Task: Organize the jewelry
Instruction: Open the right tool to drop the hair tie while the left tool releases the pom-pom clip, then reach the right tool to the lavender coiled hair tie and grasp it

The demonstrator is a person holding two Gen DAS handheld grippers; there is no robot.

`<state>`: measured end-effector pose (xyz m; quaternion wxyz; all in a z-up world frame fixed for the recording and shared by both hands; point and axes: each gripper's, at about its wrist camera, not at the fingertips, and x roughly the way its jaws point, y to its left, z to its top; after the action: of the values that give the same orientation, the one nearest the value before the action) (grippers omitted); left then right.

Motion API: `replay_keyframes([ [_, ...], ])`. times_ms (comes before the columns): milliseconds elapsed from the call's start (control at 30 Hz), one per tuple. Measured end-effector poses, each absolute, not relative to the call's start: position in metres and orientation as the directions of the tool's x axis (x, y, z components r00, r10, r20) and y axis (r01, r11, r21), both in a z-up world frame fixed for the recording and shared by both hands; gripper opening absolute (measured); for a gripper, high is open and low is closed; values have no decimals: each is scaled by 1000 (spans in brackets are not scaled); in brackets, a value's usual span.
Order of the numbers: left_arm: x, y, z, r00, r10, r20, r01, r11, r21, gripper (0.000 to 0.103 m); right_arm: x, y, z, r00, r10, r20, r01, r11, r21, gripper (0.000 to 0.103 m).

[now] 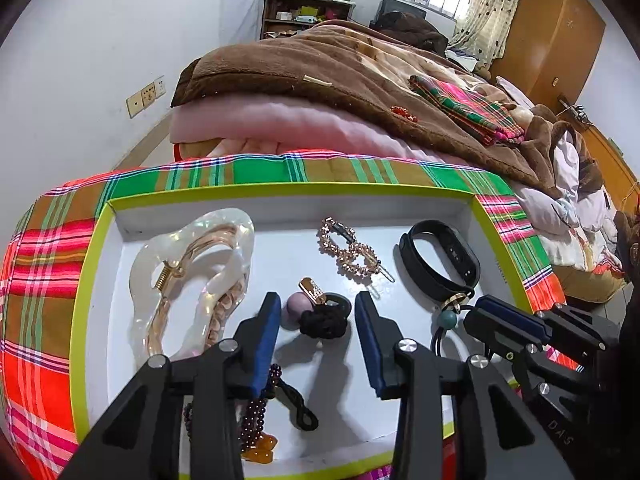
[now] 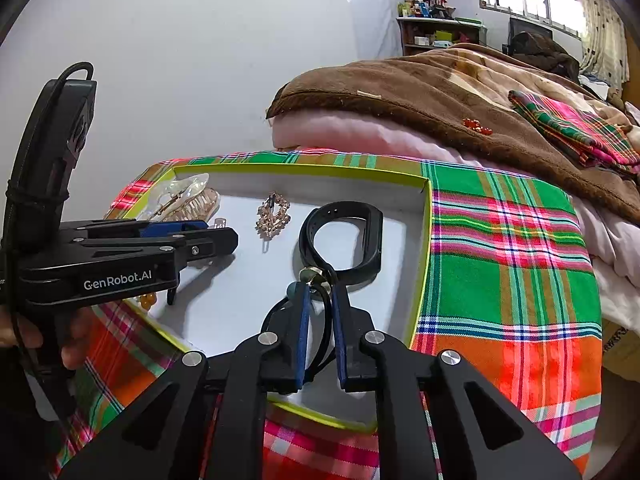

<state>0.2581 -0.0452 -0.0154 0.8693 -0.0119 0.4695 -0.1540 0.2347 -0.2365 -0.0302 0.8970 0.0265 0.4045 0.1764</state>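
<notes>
Hovering wide open, the left gripper (image 1: 316, 304) frames a black scrunchie (image 1: 324, 320) inside the white tray (image 1: 472, 204); right of it, the right gripper (image 2: 320, 292) pinches a black hair-tie cord (image 2: 329, 320) beside the black wristband (image 2: 344, 236).

A brown fleece blanket (image 1: 320, 68) is lying over pink bedding (image 1: 272, 124), a folded plaid cloth (image 2: 576, 128) is resting on it, and a cluttered shelf (image 2: 436, 32) is standing behind.
</notes>
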Motion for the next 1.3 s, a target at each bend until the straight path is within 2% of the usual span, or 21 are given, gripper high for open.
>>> replay_keyframes([
  [267, 253, -43, -9, 525, -275, -805, 253, 954, -161, 48, 231, -239, -26, 621, 331, -710, -277, 940, 196, 25],
  [333, 251, -43, -6, 528, -275, -804, 252, 954, -160, 49, 229, -239, -25, 623, 331, -709, -276, 941, 197, 32],
  [867, 208, -34, 19, 584, -253, -771, 235, 962, -138, 57, 198, -242, -4, 663, 335, -670, -267, 941, 206, 40],
  [1300, 146, -13, 41, 632, -265, -729, 229, 962, -151, 58, 147, -240, 14, 691, 347, -634, -283, 937, 204, 41],
])
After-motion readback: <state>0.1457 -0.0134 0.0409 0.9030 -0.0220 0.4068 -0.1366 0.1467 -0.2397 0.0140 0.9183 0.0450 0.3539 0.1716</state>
